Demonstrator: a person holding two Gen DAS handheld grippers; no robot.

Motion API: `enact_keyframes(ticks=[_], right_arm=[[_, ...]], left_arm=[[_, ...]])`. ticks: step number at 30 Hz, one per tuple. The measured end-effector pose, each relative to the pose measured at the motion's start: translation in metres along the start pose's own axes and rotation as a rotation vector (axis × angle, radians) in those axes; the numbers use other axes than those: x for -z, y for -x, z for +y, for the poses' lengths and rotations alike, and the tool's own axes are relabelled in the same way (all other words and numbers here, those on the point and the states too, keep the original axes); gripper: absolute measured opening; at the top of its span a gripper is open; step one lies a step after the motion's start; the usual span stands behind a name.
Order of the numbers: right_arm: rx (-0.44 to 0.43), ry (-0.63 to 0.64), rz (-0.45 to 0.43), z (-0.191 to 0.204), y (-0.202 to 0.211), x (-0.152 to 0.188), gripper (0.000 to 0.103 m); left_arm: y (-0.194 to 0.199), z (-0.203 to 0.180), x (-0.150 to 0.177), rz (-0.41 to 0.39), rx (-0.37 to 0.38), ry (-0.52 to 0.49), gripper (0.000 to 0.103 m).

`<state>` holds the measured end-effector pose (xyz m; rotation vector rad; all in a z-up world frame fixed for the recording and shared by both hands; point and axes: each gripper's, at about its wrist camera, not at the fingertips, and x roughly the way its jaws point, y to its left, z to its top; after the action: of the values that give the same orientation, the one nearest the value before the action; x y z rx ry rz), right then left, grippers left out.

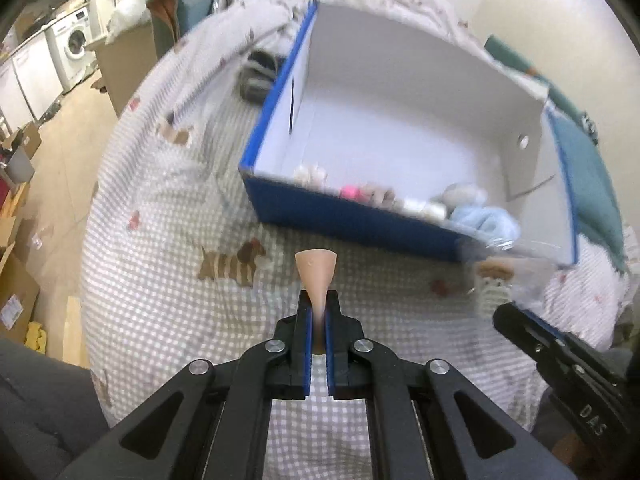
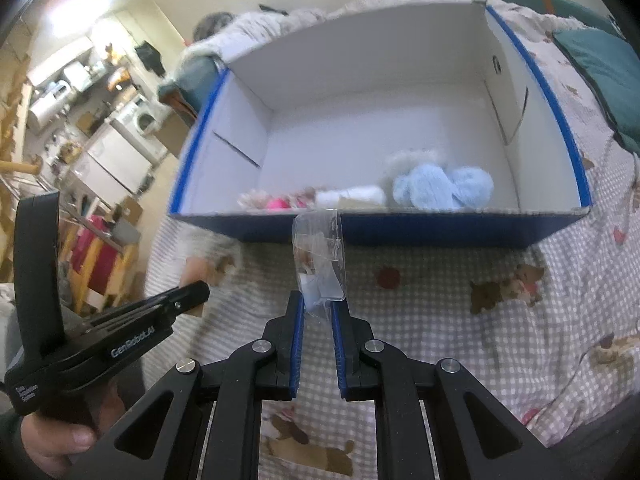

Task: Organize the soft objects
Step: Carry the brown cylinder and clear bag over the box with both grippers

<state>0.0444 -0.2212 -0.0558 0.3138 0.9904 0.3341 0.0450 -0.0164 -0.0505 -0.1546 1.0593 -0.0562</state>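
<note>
A blue cardboard box [image 1: 352, 216] with a white inside stands on the checked bedspread; it also shows in the right wrist view [image 2: 440, 232]. Inside lie a light blue fluffy item [image 2: 440, 184], a white roll [image 2: 352, 196] and a pink item [image 2: 276, 203]. My left gripper [image 1: 319, 304] is shut on a flat beige wedge-shaped soft piece [image 1: 316, 272], held above the bed in front of the box. My right gripper [image 2: 319, 300] is shut on a clear plastic bag [image 2: 320, 256] with small soft contents, held just before the box's near wall. The right gripper also shows at the right of the left wrist view [image 1: 516, 320].
The checked bedspread [image 1: 180, 208] with dog prints covers the bed. A teal cushion [image 2: 604, 68] lies to the right of the box. Grey bundled items [image 1: 256, 76] lie left of the box. Beyond the bed's left edge are a floor, cardboard boxes and a washing machine [image 1: 74, 46].
</note>
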Motion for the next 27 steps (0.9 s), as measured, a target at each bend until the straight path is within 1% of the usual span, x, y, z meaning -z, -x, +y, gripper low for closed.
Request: enact_keyframes(ticks=[4,6,8,12,14,15,16,18,19,20,21,22,23,24,26,27], right_arm=[[-0.038,0.000,-0.067,-0.001,0.019,-0.007,0.015],[-0.038,-0.003,-0.102,-0.003,0.030,-0.011,0.015],[-0.044,-0.017,-0.128,-0.008,0.040,-0.016,0.015],[-0.053,-0.037,-0.159,-0.018,0.050,-0.034,0.015],[-0.045,-0.037,-0.165,-0.022,0.051,-0.045,0.012],[-0.048,-0.040,-0.166,-0.023,0.050,-0.050,0.009],[-0.054,-0.043,-0.165,-0.024,0.049,-0.056,0.009],[-0.037,-0.040,-0.169,-0.027,0.049,-0.067,0.009],[-0.041,-0.042,-0.154,-0.029,0.048,-0.070,0.009],[-0.071,-0.046,-0.115,-0.030,0.044,-0.071,0.010],[-0.105,-0.057,-0.058,-0.031,0.037,-0.069,0.012],[-0.121,-0.069,-0.008,-0.032,0.030,-0.064,0.013],[-0.105,-0.086,0.047,-0.034,0.019,-0.054,0.021],[-0.065,-0.094,0.088,-0.036,0.008,-0.045,0.043],[0.056,-0.106,0.191,-0.041,-0.023,-0.029,0.074],[0.091,-0.111,0.227,-0.042,-0.035,-0.024,0.074]], left_arm=[[0.028,0.003,-0.015,-0.066,0.023,0.003,0.005],[0.040,-0.003,-0.015,-0.101,0.030,-0.009,0.005],[0.051,-0.006,-0.025,-0.123,0.047,-0.020,0.005],[0.050,-0.009,-0.042,-0.129,0.062,-0.039,0.005],[0.045,-0.012,-0.052,-0.130,0.056,-0.048,0.005],[0.041,-0.014,-0.058,-0.126,0.056,-0.051,0.005],[0.039,-0.016,-0.062,-0.122,0.057,-0.056,0.005],[0.036,-0.019,-0.070,-0.123,0.062,-0.060,0.005],[0.034,-0.021,-0.071,-0.124,0.066,-0.067,0.005],[0.034,-0.022,-0.071,-0.129,0.067,-0.074,0.005],[0.033,-0.022,-0.070,-0.134,0.065,-0.081,0.005],[0.030,-0.022,-0.068,-0.133,0.064,-0.085,0.005],[0.027,-0.021,-0.065,-0.125,0.063,-0.086,0.005],[0.024,-0.020,-0.062,-0.117,0.063,-0.083,0.005],[0.017,-0.018,-0.059,-0.095,0.067,-0.075,0.005],[0.015,-0.017,-0.058,-0.090,0.068,-0.067,0.005]])
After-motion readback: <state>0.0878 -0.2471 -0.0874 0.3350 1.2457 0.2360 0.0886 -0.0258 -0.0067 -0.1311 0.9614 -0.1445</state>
